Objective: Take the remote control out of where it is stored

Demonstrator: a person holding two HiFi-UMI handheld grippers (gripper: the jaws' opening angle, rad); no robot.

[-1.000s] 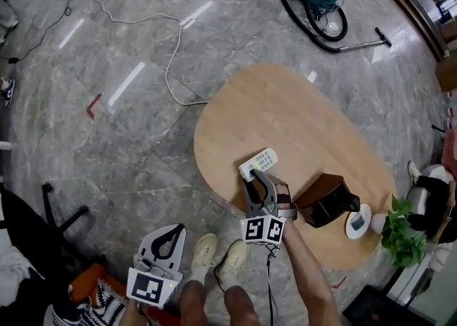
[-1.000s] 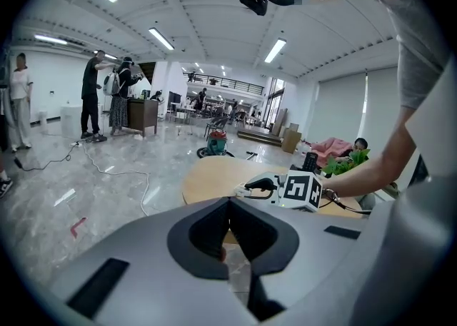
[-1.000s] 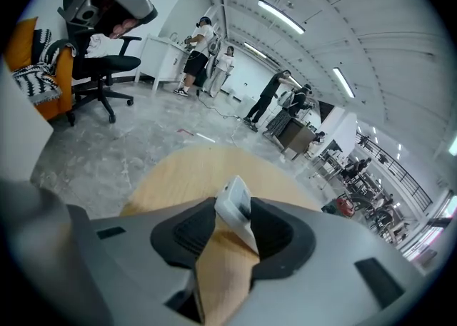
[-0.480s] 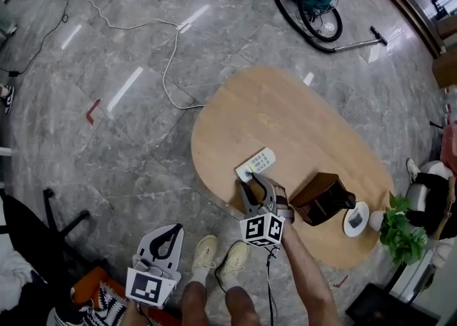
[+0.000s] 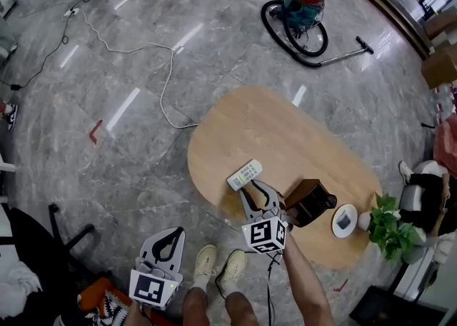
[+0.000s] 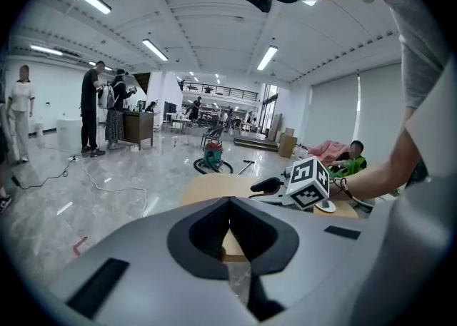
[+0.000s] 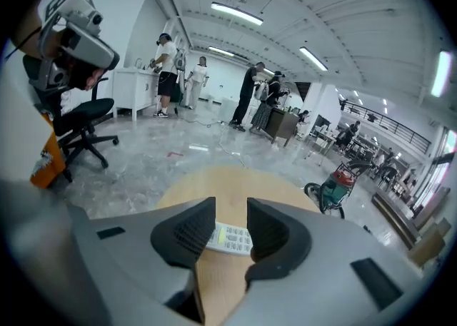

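Since the remote control already lies free on the table, left of the dark holder, the right gripper hangs just near of it, jaws parted and empty. The left gripper, closed on nothing, idles low, seemingly unneeded.

From where I stand, the remote control lies flat on the table, close to the edge nearest the person. The right claw hangs just on the person's side of it, not touching it. Right of that claw a box stands on the table, then a small dish, with a potted plant just past the table's right end. The left claw is off the table to the left, above the floor and beside the person's shoes. A cable trails across the floor left of the table, and a vacuum cleaner stands beyond its far end.
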